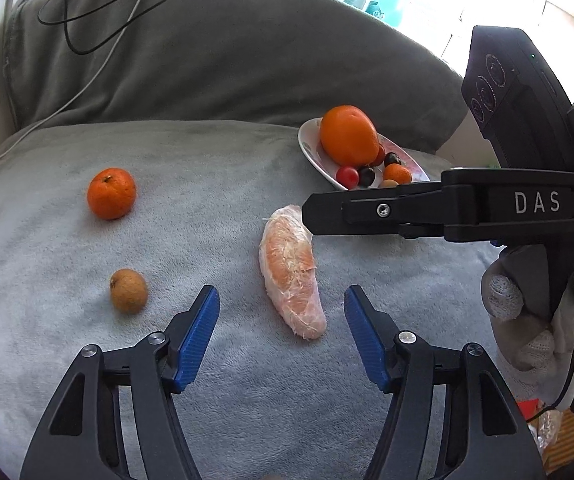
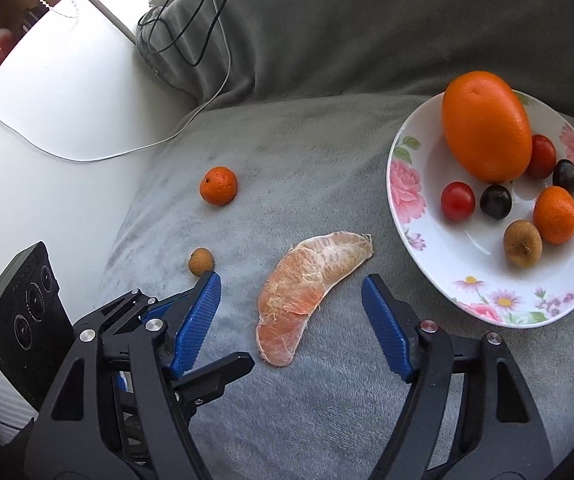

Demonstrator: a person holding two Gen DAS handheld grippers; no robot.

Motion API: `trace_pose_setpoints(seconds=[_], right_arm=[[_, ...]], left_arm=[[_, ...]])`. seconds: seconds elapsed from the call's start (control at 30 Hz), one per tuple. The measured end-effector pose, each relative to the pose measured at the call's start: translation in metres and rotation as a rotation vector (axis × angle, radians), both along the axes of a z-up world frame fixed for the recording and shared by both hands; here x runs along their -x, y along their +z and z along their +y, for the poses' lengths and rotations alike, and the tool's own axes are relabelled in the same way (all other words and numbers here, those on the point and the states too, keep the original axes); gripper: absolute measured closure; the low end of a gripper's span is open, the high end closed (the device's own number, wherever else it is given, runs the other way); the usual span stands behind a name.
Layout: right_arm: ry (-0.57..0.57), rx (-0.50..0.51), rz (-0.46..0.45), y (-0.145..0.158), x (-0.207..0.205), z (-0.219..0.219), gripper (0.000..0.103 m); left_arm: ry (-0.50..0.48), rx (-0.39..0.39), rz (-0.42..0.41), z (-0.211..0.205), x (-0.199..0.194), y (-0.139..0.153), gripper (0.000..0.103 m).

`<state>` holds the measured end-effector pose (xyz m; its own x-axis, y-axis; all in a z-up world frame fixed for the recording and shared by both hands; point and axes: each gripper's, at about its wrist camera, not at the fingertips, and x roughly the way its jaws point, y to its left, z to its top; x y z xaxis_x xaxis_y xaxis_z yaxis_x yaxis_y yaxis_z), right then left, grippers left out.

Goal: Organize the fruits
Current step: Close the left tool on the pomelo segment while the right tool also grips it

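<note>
A peeled pomelo segment (image 1: 291, 276) (image 2: 307, 292) lies on the grey blanket between both open grippers. My left gripper (image 1: 281, 308) is open and empty, its fingers on either side of the segment's near end. My right gripper (image 2: 291, 296) is open and empty, straddling the segment; its side shows in the left wrist view (image 1: 351, 208). A small mandarin (image 1: 111, 193) (image 2: 218, 185) and a brown longan (image 1: 128, 290) (image 2: 201, 262) lie loose to the left. A floral plate (image 2: 407, 184) (image 1: 311, 152) holds a large orange (image 2: 485, 126), a mandarin, cherry tomatoes, dark grapes and a longan.
A dark grey cushion (image 1: 207, 64) backs the blanket. Black and white cables (image 2: 191, 20) lie across its top left. A white surface (image 2: 47, 120) lies to the left. The left gripper's camera body (image 2: 19, 304) shows at the lower left of the right wrist view.
</note>
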<state>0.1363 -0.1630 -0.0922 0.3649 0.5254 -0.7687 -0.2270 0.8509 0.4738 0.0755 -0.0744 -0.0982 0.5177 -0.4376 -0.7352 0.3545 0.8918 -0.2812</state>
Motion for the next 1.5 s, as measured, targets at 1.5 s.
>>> trace_pose_setpoints(seconds=[1.5], right_arm=[[-0.095,-0.077,0.176,-0.041,-0.025,0.005,0.048]], left_arm=[[-0.041,0.002,0.045,-0.032,-0.039,-0.025,0.068]])
